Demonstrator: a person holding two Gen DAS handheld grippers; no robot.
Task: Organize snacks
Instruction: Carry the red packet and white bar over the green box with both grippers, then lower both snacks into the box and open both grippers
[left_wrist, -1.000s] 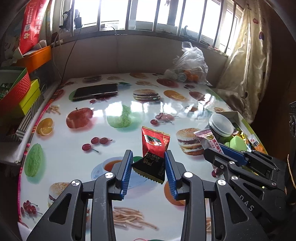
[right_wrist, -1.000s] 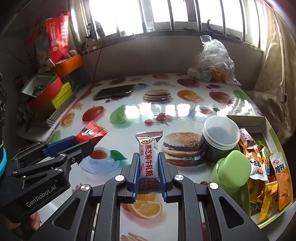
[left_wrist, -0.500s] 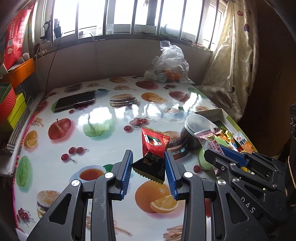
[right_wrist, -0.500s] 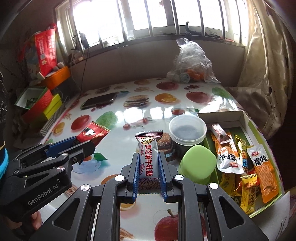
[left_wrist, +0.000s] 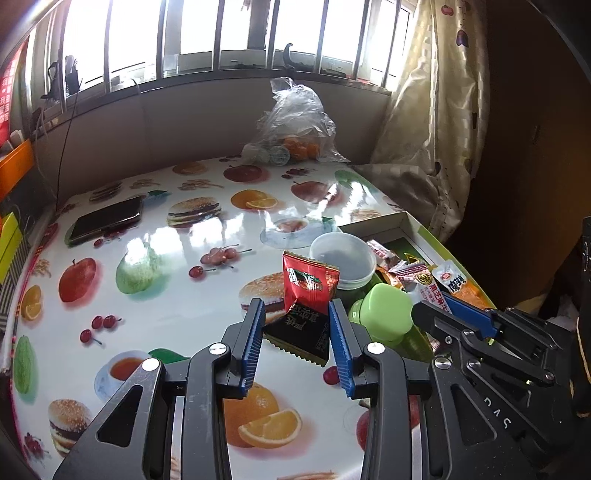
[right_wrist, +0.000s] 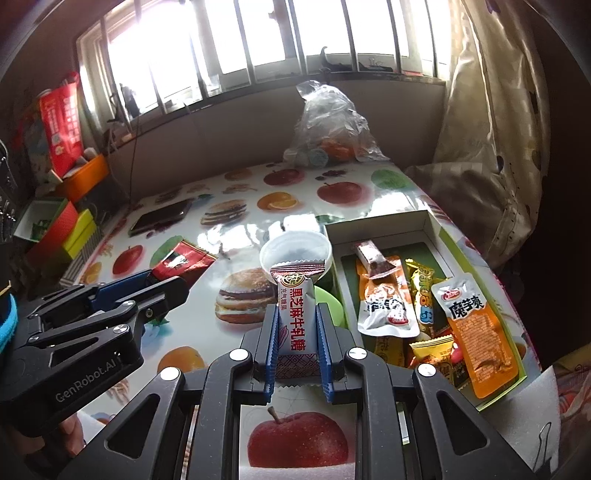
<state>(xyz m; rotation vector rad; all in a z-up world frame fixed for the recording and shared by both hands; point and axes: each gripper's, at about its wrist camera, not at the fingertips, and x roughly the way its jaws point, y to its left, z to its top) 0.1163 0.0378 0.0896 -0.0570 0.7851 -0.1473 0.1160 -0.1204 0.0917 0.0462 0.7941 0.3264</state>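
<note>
Clearly light, crinkly stuff: red-and-black snack packet (left_wrist: 306, 302) clamped between the blue pads of left gripper (left_wrist: 295, 334), white candy bar (right_wrist: 294, 321) pinched low on its wrapper by right gripper (right_wrist: 295, 334), both carried above the fruit-print table (left_wrist: 177, 266) beside the open snack box (right_wrist: 421, 225). Soft foil, slippery, apt to twist. Best gripped across the flat middle, not the crimped ends.

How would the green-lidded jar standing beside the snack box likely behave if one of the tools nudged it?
The green-lidded jar looks rigid plastic, so it would probably slide or tip as one piece rather than deform. It is partly hidden, so how full or heavy it is cannot be told. On the glossy tablecloth it may skid easily, possibly against the snack box or the round tub beside it.
</note>
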